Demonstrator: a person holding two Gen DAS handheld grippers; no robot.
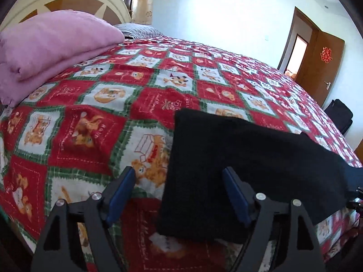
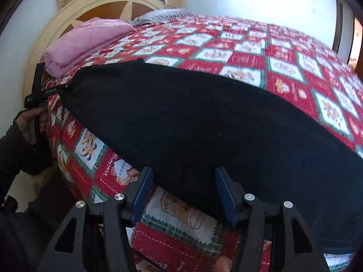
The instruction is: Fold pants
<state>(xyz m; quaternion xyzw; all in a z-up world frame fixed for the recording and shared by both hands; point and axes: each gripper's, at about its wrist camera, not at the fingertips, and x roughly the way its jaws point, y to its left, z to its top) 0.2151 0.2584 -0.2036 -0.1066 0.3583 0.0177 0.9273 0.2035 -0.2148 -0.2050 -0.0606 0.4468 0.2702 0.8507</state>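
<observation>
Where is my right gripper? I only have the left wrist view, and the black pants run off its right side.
Observer: The right gripper is open at the near edge of the black pants, pads not pressing on them.
Operator: Is the cloth bunched there?
Observer: No, it lies as one long smooth band on the bedspread.
Operator: See my left hand?
Observer: Yes, the hand holds the left gripper at the band's far end.
</observation>
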